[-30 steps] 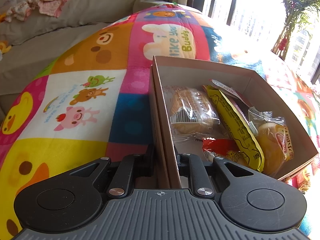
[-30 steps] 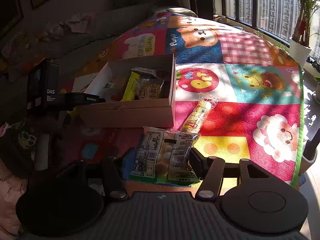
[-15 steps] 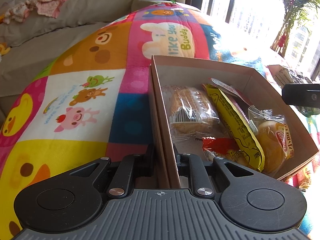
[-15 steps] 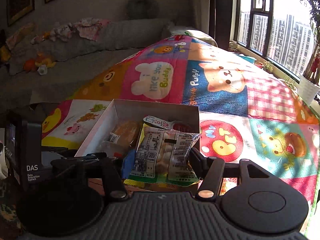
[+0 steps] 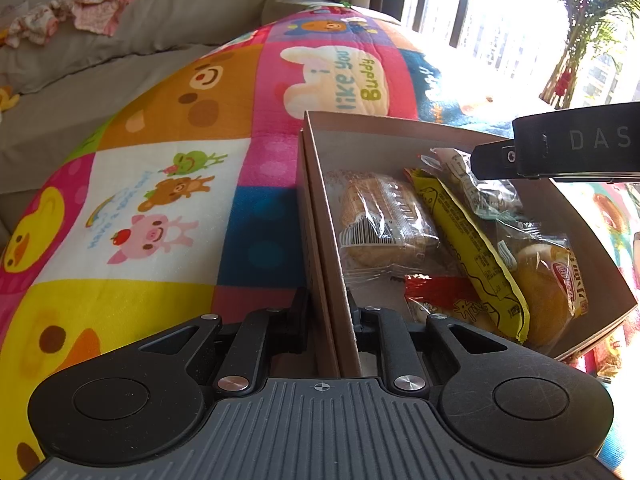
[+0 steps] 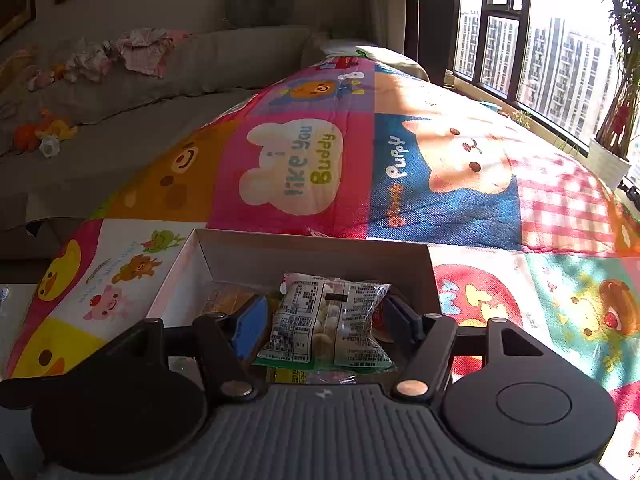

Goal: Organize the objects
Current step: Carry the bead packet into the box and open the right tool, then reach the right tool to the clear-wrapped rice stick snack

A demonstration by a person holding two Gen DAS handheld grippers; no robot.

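the left gripper [image 5: 325, 312] has its fingers clenched on the cardboard box [image 5: 320, 208] wall. the right gripper [image 6: 326, 316], marked "das", hangs over the box, fingers opening around a clear snack packet [image 6: 326, 320]. the play mat [image 6: 296, 168] reads "i like you buddy".

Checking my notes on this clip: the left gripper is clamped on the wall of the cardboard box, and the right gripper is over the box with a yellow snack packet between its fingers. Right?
Not quite. In the right wrist view, the packet between the right gripper's opening fingers is clear, with white printed labels, not yellow. The rest holds: the left gripper is clamped on the cardboard box wall.
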